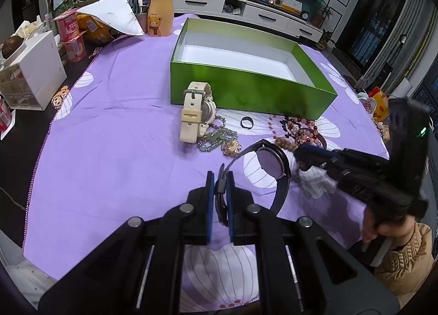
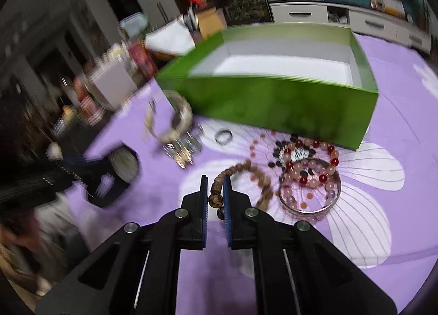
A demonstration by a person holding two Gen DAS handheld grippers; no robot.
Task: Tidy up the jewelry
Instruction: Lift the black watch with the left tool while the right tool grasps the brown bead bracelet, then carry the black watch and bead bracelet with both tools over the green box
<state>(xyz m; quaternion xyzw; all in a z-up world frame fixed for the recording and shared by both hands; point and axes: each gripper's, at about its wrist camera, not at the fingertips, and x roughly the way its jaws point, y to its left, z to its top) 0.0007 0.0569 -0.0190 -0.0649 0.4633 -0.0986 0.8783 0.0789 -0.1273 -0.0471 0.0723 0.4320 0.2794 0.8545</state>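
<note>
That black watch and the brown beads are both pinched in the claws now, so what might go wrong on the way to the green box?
The left gripper pinches the black watch only by its thin strap, so the heavy face could swing or slip free.

The right gripper holds the wooden bead bracelet by a few beads; its loop lies beside the pink bead bracelets and may drag them.

Both grippers sit close together; heading for the green box, they could bump.

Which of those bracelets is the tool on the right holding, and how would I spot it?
Start at the big green open box on the purple flowered tablecloth. Just in front of it lies a heap of bead bracelets. The one pinched in the right hand-held gripper is the brown wooden-bead bracelet: matt tan beads, unlike the glossy pink and red bead strands beside it.
</note>
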